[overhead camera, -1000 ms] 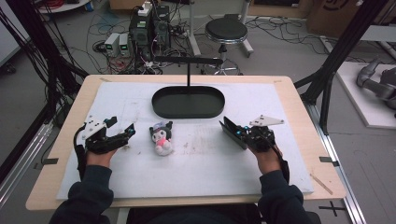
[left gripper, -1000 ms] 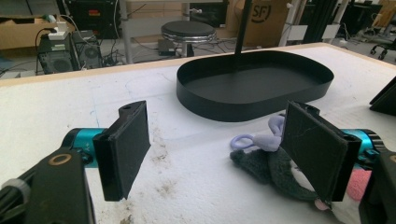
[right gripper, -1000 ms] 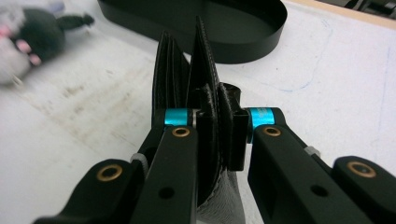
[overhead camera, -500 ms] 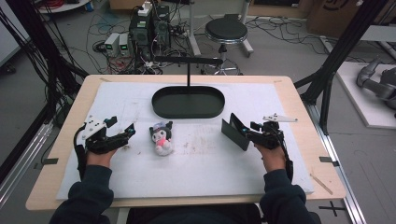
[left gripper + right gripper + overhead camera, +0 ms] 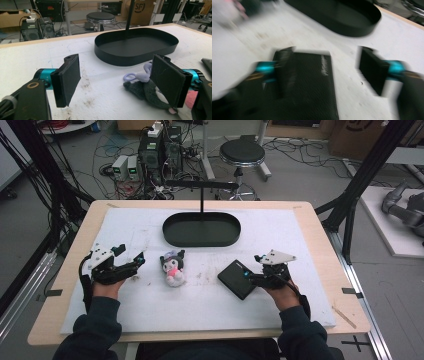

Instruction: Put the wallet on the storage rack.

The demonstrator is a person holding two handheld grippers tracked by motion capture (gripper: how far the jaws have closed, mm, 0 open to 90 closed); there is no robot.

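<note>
Tray (image 5: 201, 231) behind plush toy (image 5: 173, 266), black case (image 5: 236, 278) beside right gripper (image 5: 256, 274)

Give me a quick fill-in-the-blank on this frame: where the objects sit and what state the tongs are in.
1. The plush toy lies on the white mat between the left tongs and the flat black ____.
2. The black tray has an ____ outline.
3. The left tongs' jaws stand ____, with nothing between them.
4. The right tongs touch the flat black case, which lies ____ on the mat.

Missing words: case; oval; open; flat
</note>
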